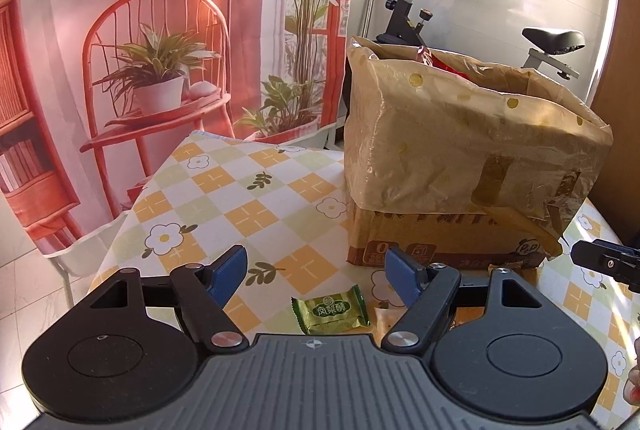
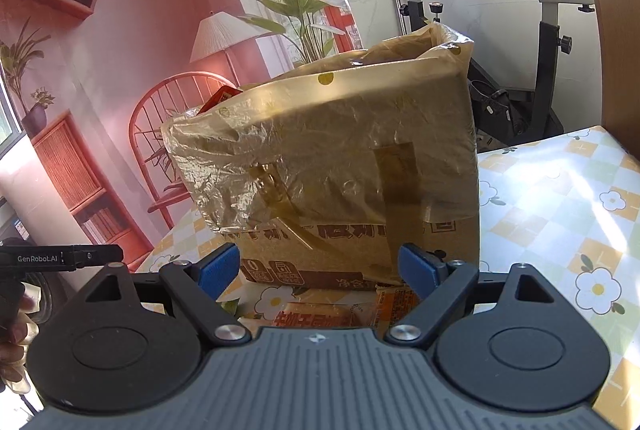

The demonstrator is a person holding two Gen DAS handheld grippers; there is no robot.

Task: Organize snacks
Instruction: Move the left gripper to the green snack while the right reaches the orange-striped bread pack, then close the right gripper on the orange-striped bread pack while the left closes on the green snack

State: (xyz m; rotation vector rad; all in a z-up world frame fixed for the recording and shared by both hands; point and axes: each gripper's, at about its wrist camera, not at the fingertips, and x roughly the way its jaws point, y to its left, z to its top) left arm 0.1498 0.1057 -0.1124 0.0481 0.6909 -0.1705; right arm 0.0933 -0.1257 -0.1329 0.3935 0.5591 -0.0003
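A cardboard box (image 1: 460,234) lined with a yellowish plastic bag stands on the checked tablecloth; red snack packets (image 1: 444,60) poke out of its top. The box also fills the right wrist view (image 2: 340,170). A green wrapped pastry (image 1: 331,314) lies on the cloth just in front of my open, empty left gripper (image 1: 316,272). An orange snack packet (image 2: 320,312) lies on the cloth under my open, empty right gripper (image 2: 320,268), close to the box's front; part of it shows in the left wrist view (image 1: 386,318).
The table (image 1: 224,190) has a flower-checked cloth and ends at the left and far side. A printed backdrop hangs behind it. An exercise bike (image 1: 440,2) stands behind the box. The right gripper's tip (image 1: 608,262) shows at the right; the left one (image 2: 64,258) shows at the left.
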